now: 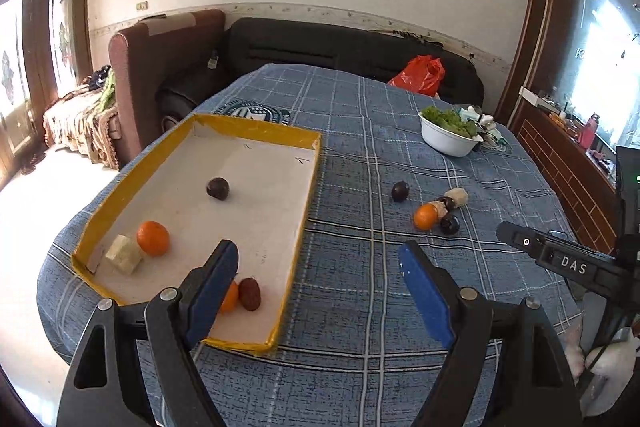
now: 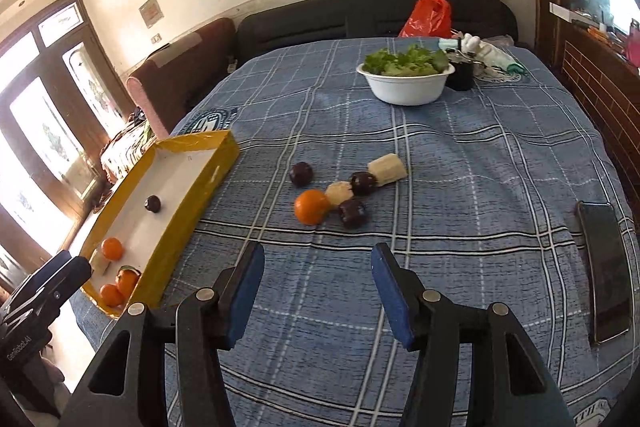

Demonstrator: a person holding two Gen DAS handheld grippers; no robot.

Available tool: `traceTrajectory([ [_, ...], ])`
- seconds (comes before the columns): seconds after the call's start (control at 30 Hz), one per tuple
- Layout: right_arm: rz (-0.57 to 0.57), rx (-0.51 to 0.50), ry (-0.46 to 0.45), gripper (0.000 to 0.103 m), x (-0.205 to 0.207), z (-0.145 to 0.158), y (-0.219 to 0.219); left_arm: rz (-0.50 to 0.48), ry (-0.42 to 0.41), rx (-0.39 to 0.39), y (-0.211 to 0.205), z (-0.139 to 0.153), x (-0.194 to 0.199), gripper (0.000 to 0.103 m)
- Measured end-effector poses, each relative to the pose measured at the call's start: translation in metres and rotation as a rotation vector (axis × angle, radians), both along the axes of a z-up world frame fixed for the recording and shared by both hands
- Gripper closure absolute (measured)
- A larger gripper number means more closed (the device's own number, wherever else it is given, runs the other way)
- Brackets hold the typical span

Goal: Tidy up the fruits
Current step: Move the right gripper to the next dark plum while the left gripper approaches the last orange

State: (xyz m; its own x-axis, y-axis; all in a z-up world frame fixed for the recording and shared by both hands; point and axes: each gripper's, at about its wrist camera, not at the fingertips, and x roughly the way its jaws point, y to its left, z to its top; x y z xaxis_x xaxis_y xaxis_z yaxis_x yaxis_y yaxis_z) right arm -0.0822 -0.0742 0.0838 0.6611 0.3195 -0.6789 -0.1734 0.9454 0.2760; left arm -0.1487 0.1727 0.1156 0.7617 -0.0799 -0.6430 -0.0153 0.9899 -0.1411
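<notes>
Both tongs are released and carry nothing: your left gripper (image 1: pixel 318 259) hangs over the near right edge of the yellow-rimmed tray (image 1: pixel 310 183), and your right gripper (image 2: pixel 318 261) hovers just near of the loose fruit pile, its jaws wide enough to take a round piece.

You already have some fruit in the tray: a dark plum (image 1: pixel 217 188) far in, an orange (image 1: pixel 152 237) touching a pale chunk (image 1: pixel 124 253), and a reddish fruit (image 1: pixel 250 293) at the near end.

On the checked cloth (image 2: pixel 460 187), right of the tray, a loose orange (image 2: pixel 311 206), three dark plums (image 2: pixel 301 173) and two pale chunks (image 2: pixel 387 169) lie bunched together. The orange is nearest and most exposed, so it is probably your easiest pick.

A phone (image 2: pixel 604 267) lies well apart on the right.
</notes>
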Motion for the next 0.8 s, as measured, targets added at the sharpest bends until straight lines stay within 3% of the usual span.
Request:
traceTrajectory([
  [0.33, -0.041, 0.018, 0.078, 0.043, 0.034, -0.039, -0.024, -0.191, 0.149, -0.091, -0.044, -0.049, 0.033, 0.021],
  [0.53, -0.008, -0.012, 0.086, 0.043, 0.062, -0.058, -0.013, -0.178, 0.171, -0.088, -0.049, -0.058, 0.055, 0.021],
  [0.8, 0.043, -0.003, 0.103, 0.043, 0.095, -0.073, 0.000, -0.166, 0.206, -0.148, -0.050, -0.062, 0.096, 0.021],
])
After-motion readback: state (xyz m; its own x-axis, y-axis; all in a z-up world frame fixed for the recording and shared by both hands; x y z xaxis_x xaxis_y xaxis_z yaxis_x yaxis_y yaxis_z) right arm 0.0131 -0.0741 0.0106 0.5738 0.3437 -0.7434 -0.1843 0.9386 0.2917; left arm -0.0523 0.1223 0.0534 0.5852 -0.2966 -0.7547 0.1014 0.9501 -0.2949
